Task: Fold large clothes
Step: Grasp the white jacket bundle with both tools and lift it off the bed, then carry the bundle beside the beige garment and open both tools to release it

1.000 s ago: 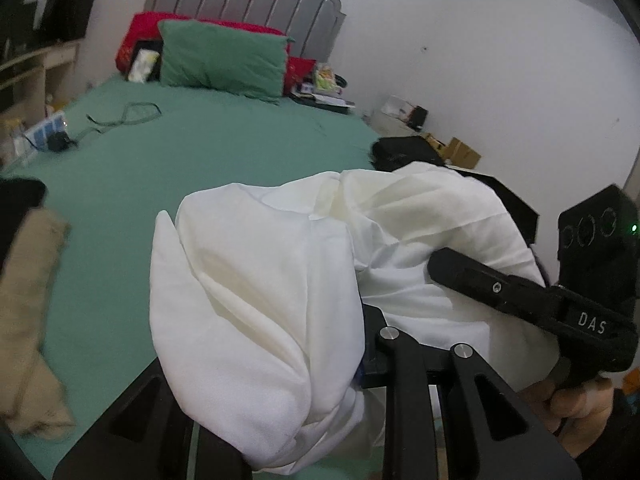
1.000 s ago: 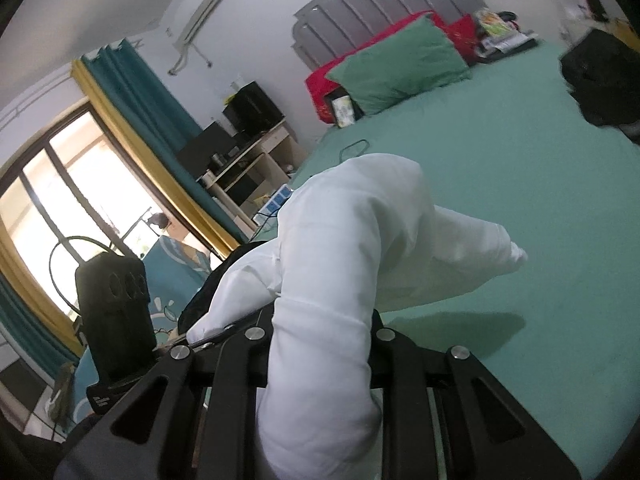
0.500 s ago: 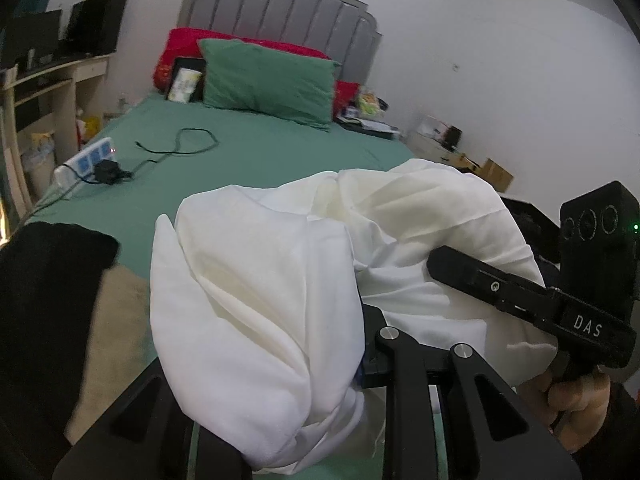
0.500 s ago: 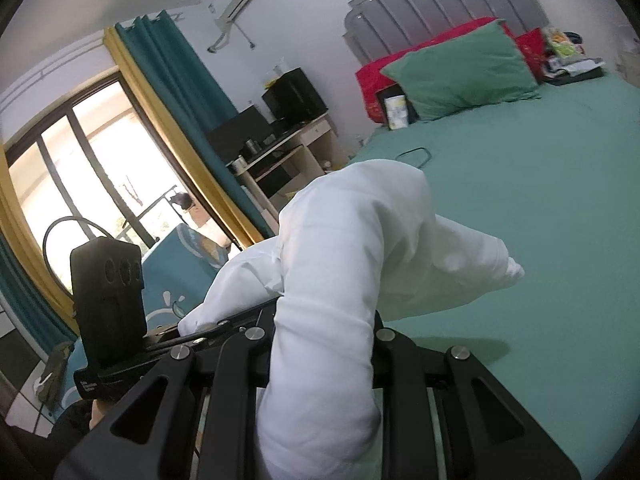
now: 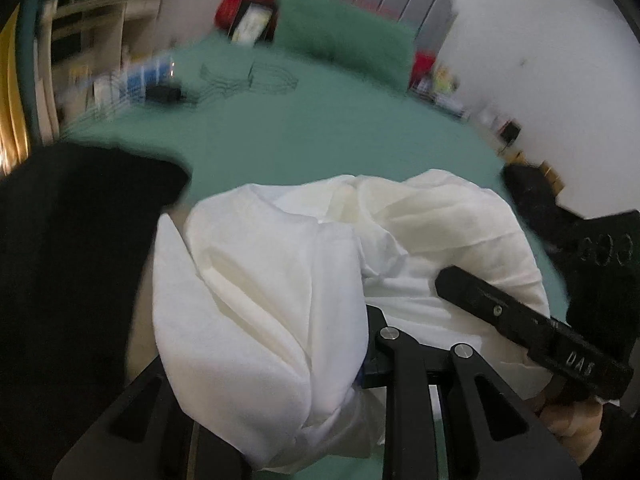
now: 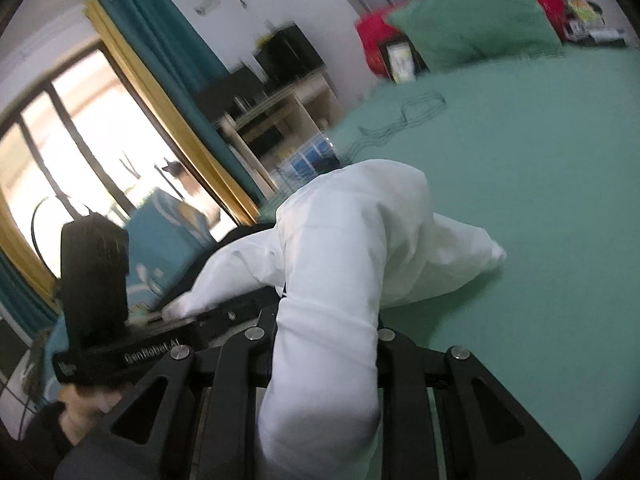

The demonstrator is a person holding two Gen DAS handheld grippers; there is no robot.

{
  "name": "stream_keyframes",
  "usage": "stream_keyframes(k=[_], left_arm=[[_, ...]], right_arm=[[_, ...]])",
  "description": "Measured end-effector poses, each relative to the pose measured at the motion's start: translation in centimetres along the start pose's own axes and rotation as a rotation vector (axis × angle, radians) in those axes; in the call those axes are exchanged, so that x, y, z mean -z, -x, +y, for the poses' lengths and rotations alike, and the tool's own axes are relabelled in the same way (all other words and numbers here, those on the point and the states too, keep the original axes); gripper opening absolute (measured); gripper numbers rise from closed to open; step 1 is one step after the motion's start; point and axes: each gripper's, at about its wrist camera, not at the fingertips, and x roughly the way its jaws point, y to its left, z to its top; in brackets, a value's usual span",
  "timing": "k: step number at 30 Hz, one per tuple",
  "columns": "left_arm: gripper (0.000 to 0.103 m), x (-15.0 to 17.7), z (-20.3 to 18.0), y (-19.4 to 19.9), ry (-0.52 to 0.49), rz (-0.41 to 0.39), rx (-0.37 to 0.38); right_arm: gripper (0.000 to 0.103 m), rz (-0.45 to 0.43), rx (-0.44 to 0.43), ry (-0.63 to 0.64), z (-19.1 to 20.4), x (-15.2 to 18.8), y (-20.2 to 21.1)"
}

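- Left wrist view: our left gripper (image 5: pixel 320 344) is clamped on a bunch of the white garment (image 5: pixel 280 300), held above the green bed (image 5: pixel 340 132) near its foot edge. A black cloth (image 5: pixel 68 240) lies at the bed's left edge.
- Right wrist view: our right gripper (image 6: pixel 326 344) pinches another fold of the garment (image 6: pixel 344 248) over the bed (image 6: pixel 520 168); the left gripper (image 6: pixel 224 312) holds the same cloth alongside.

White garment (image 5: pixel 272 300) bunched in left gripper (image 5: pixel 280 400) above green bed (image 5: pixel 320 136).
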Motion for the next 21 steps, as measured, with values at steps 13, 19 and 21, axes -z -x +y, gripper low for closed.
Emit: stream_keyframes(k=[13, 19, 21], left_arm=[[0.056, 2.0, 1.2, -2.6, 0.063, 0.136, -0.062], [0.056, 2.4, 0.6, 1.2, 0.025, 0.063, -0.136], [0.056, 2.2, 0.3, 1.7, 0.018, 0.051, -0.145]], right_arm=[[0.041, 0.120, 0.145, -0.128, -5.3, 4.5, -0.4], [0.050, 0.163, 0.180, -0.148, -4.9, 3.6, 1.1], [0.050, 0.175, 0.196, -0.147, -4.7, 3.2, 1.8]])
